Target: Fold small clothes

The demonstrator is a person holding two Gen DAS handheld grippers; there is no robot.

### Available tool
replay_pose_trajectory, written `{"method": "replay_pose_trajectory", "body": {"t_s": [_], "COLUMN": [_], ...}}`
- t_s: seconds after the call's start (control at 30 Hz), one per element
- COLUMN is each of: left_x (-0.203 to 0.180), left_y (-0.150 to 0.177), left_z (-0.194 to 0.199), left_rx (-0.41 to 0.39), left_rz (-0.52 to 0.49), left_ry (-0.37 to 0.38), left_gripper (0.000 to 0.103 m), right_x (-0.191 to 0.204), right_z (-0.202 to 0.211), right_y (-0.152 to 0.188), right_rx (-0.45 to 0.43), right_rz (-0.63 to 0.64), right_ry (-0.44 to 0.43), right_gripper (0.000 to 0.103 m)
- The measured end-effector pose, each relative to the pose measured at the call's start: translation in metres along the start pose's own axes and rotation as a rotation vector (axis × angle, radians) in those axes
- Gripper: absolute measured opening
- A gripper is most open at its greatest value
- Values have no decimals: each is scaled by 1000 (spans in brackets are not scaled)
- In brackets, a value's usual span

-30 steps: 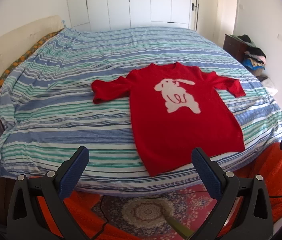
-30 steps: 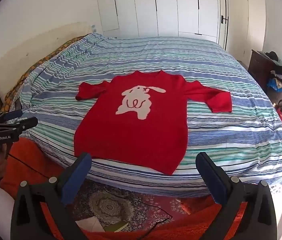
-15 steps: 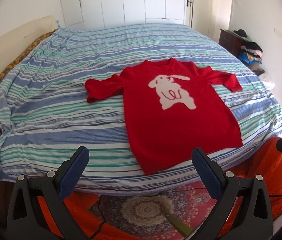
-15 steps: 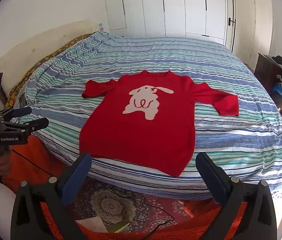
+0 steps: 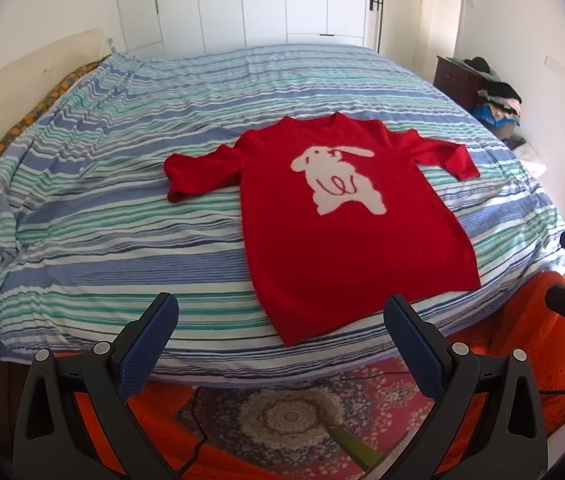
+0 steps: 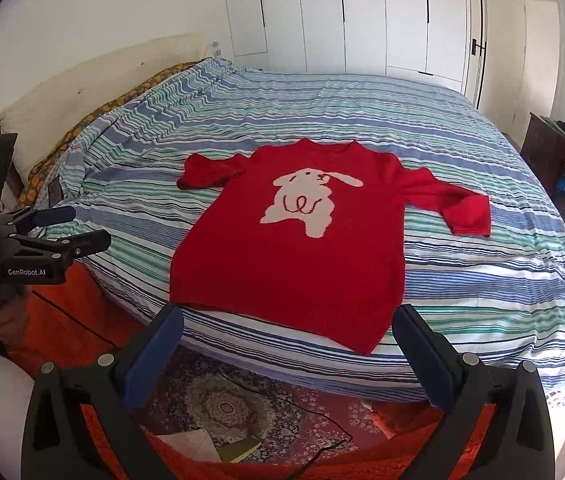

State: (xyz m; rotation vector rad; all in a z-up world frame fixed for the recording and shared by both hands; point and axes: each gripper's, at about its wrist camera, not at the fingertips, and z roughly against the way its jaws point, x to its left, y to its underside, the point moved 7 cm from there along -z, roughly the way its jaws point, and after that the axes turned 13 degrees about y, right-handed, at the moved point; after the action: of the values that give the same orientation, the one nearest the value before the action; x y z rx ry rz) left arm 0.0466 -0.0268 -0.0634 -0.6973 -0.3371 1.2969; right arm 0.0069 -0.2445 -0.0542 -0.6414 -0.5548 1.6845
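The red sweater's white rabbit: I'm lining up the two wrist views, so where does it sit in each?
Left wrist: the white rabbit sits right of centre, on the chest of the red sweater, ear pointing right.
Right wrist: the rabbit sits near centre, slightly above the middle, ear also pointing right.
Shared landmark: the white wardrobe doors behind the striped bed.

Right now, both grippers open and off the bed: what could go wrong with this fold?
1. The red knit sweater with a white rabbit has its hem at the striped bedsheet's near edge; a tug could slide it off.
2. Its left sleeve is already bunched, so folds may come out uneven.
3. A deep pinch might catch the sheet too.
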Motion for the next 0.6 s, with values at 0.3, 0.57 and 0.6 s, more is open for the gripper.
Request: {"method": "replay_pose_trajectory", "body": {"t_s": [0.3,0.57,0.6], "left_x": [-1,1,1], "left_y": [1,4,5], "left_z": [-4,-7,-7], "left_rx": [14,30,29], "left_rz": [-8,8,9], "left_ry": [1,4,4], "left_gripper": [102,102,102], "right_x": [-2,1,2], "right_z": [-3,-6,-6], "right_y": [1,4,4], "right_rx": [13,28,29], "right_rz": [-13,-12,-9], "right_ry": [-12,-22,-23], "right_gripper": [103,103,103]}}
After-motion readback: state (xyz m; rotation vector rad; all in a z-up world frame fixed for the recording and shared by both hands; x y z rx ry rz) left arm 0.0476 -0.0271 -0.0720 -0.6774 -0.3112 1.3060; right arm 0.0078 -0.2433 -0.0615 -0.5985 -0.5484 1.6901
